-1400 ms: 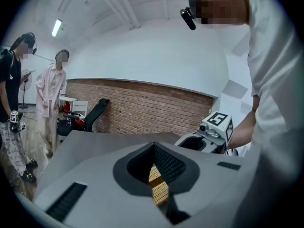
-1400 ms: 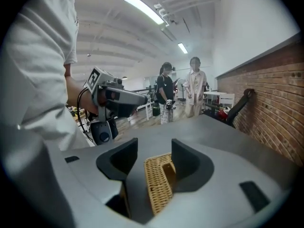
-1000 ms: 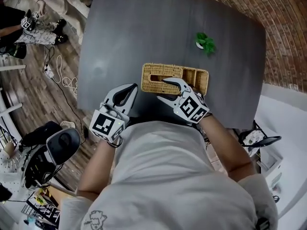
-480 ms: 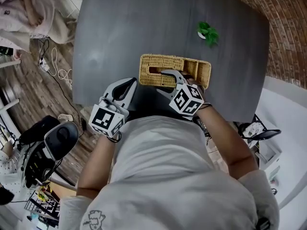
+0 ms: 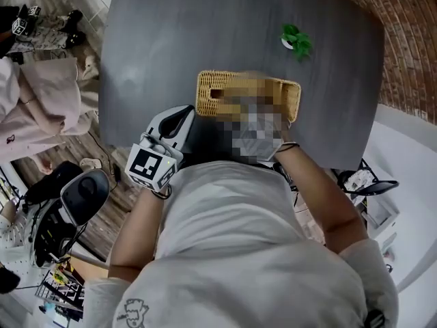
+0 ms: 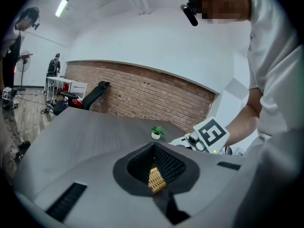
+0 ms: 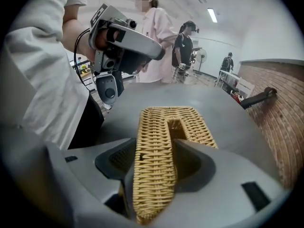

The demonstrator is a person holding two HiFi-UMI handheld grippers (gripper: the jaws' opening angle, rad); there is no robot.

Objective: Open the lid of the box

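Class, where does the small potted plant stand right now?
Head view: the potted plant stands on the grey table, far right, just beyond the wicker box's right end, not touching it.

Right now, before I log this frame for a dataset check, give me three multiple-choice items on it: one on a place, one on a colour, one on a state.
1. Where does the small green plant stand?
A. inside the wicker box
B. on the table, apart from the wicker box, on its far side
C. on the floor

2. What colour is the table top?
A. dark grey
B. white
C. red

3. What is the right gripper doing?
A. hanging open over bare table
B. shut on the wicker lid
C. holding the plant

Answers:
1. B, since the head view shows bare table between the plant and the box.
2. A, since the top reads dark grey in every view.
3. B, since the right gripper view shows both jaws pressed against the woven lid.
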